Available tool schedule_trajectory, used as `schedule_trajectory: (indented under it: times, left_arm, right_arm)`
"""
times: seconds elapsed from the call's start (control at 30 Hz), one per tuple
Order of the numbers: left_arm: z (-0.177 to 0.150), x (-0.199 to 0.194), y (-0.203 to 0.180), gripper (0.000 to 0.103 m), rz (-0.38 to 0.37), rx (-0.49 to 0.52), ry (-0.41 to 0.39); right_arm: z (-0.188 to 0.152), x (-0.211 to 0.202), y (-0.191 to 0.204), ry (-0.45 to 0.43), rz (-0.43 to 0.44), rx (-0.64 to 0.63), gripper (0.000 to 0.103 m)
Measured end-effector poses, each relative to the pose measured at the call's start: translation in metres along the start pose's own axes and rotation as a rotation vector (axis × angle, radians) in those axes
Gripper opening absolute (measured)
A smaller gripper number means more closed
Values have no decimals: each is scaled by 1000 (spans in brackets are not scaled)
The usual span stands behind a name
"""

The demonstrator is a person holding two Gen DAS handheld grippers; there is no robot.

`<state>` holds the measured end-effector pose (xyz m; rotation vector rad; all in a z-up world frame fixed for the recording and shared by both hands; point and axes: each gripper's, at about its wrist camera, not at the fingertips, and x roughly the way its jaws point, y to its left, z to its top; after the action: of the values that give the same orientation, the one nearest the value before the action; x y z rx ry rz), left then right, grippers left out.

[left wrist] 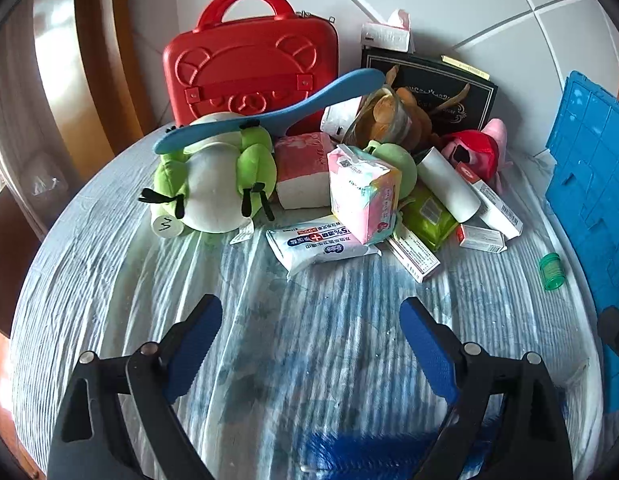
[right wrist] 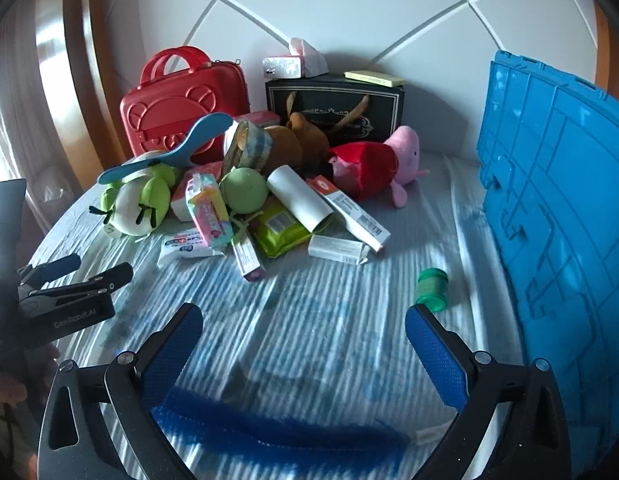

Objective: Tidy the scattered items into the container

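Over the striped bed sheet point(left wrist: 109, 280), both grippers, left gripper point(left wrist: 311, 344) & right gripper point(right wrist: 303, 344), hover w/ jaws spread, empty. Approach step, I'd say: pile untouched; blue crate point(right wrist: 557, 200) at right. Next: pick nearest item, e.g. green bottle point(right wrist: 431, 290).

Heap of items mid-bed: green-and-white frog plush point(right wrist: 135, 204) at left, pink pig plush point(right wrist: 405, 156) at right, red hard-shell case point(right wrist: 181, 108) far behind; small green plastic jar point(right wrist: 432, 290) apart, near right; blue plastic crate point(right wrist: 557, 208) rightmost.
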<state>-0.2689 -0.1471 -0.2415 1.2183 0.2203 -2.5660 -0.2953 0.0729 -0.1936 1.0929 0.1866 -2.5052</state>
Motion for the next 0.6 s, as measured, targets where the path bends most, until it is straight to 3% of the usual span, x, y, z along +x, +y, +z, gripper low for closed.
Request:
schedule_trajectory:
  times: [0.07,0.17,0.5,0.6]
  left_arm:
    - [5,22,7,91,-20,15,31]
    - [13,52,15,91,-47,27,64]
    - [21,136,18,85,-92,75,140]
    - [20,141,11,84,-85,110,103]
  right_arm:
    - [5,21,11,24,-12,6,98]
    - [11,55,25,69,-25,15,80]
    - [21,154,57,179,-49,-34,76]
    - [20,177,60,199,-54,-44,75]
